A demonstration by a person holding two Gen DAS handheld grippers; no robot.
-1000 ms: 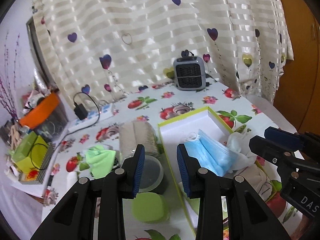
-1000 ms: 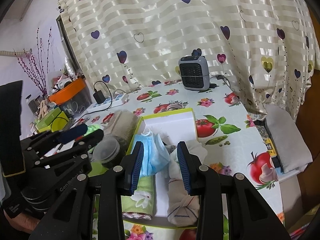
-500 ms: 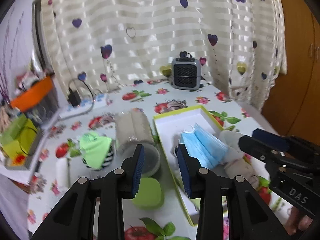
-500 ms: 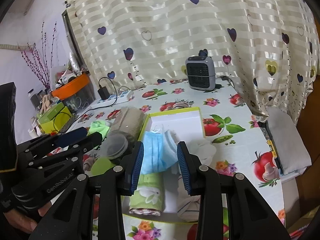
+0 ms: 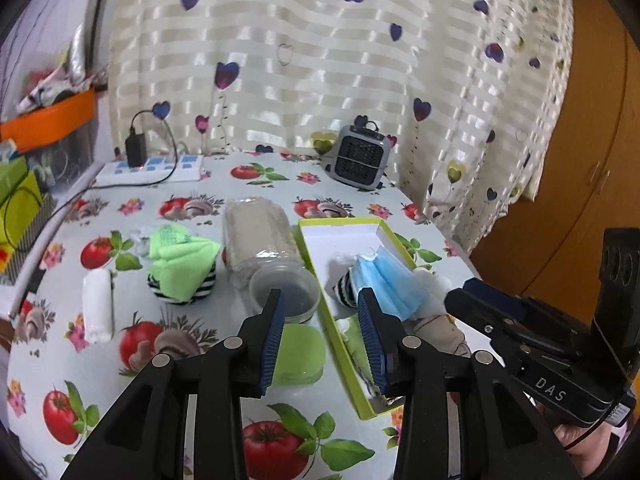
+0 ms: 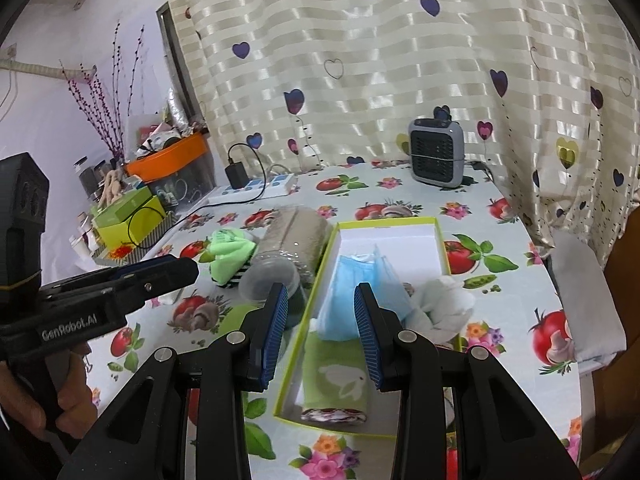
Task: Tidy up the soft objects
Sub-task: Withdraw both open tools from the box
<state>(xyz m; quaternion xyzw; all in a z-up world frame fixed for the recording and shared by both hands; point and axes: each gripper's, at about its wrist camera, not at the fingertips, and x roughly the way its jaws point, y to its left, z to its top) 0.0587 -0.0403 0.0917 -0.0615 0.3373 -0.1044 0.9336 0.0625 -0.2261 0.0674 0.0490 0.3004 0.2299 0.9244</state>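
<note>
Left wrist view shows the left tongs (image 5: 320, 308) opening with nothing between the pads, hanging above the worktop (image 5: 208, 364) over the jar (image 5: 264, 248) mouth and the box (image 5: 344, 224) edge. Right wrist view shows the right tongs (image 6: 318, 304) apart and empty above the near end of the box (image 6: 384, 224), where the blue masks (image 6: 360, 292), a white cloth (image 6: 444, 300) and a green towel roll (image 6: 336, 384) lie; the green cloth (image 5: 180, 256) sits left of the jar. Since a second ago the left tongs have spread wider and swung left, so the green cloth and a white roll (image 5: 98, 304) show more fully, while the right tongs' gap is unchanged.
</note>
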